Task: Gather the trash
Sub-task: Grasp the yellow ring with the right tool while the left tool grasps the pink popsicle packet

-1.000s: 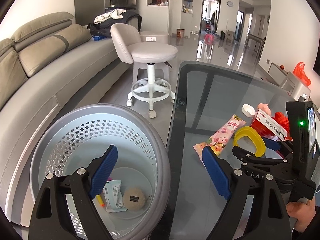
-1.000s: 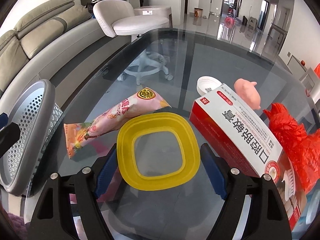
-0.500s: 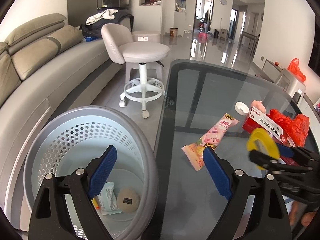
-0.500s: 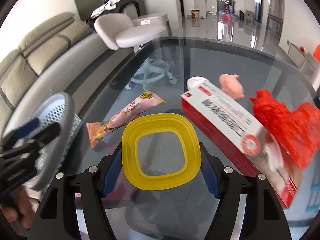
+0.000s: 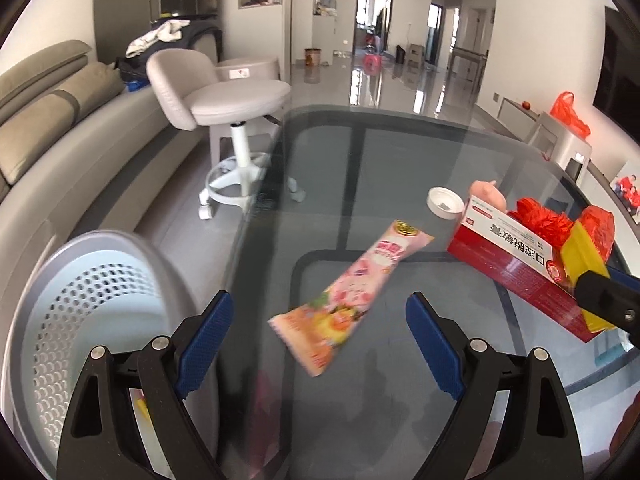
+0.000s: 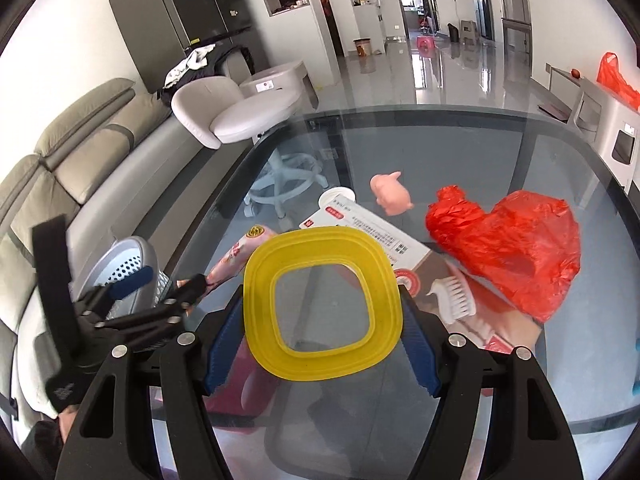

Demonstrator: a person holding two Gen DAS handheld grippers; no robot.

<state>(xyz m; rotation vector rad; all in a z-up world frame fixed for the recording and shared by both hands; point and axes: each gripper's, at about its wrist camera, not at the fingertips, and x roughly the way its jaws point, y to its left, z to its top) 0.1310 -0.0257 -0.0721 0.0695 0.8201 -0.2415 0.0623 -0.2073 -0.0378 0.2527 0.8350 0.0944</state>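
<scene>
both wrist views downward, glass table (image 5: 400,152) shared

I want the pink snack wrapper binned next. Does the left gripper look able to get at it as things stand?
Probably yes. The left gripper is open and empty, and the pink snack wrapper lies flat on the glass table just ahead of its fingertips, with nothing on top. The right gripper, holding the yellow ring, is off to the side.

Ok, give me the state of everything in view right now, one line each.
Right claw: shut on the yellow ring, lifted off the table.
Yellow ring: gripped by both side edges.
Left claw: open, nothing between the pads, above the wrapper.
Wrapper: flat on the glass table.
Bin: beside the table, open-topped.
Box: lying on the table.
Red bag: crumpled on the table.
Cap: on the table.
</scene>
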